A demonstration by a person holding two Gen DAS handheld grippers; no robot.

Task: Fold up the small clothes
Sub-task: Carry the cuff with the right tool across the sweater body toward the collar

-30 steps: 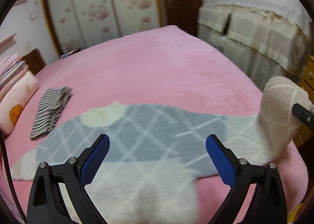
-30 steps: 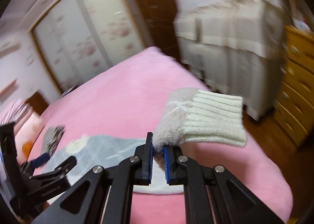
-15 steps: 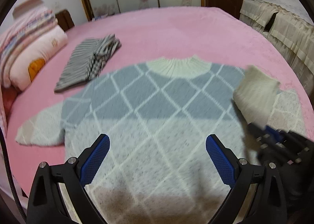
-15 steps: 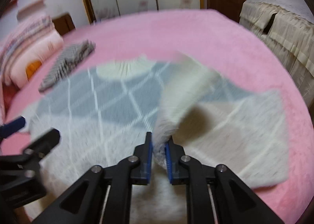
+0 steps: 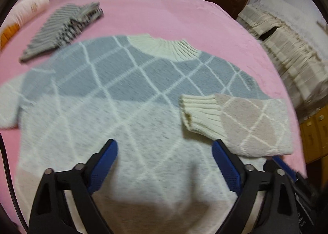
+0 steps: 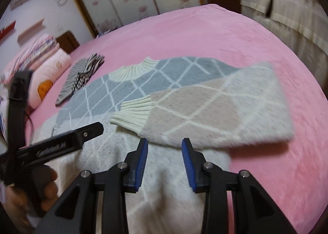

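A small grey, white and beige diamond-pattern sweater (image 5: 127,98) lies flat on the pink bed, collar away from me; it also shows in the right wrist view (image 6: 168,82). Its right sleeve (image 5: 242,123) is folded in across the body, ribbed cuff (image 6: 135,112) toward the middle. Its left sleeve (image 5: 10,102) lies spread out. My left gripper (image 5: 164,164) is open and empty over the sweater's lower half. My right gripper (image 6: 165,160) is open and empty just in front of the folded sleeve; the left gripper's body (image 6: 61,143) shows at its left.
A folded striped garment (image 5: 63,26) lies on the pink bed (image 5: 184,18) at the far left, also seen in the right wrist view (image 6: 82,76). Pillows (image 6: 47,69) are stacked at the left edge. A cloth-covered piece of furniture (image 5: 291,49) and a wooden dresser (image 5: 315,131) stand to the right.
My right gripper carried the sleeve over onto the sweater body, let it go and opened. The sleeve now lies flat. The left gripper stayed open, now hovering lower over the sweater.
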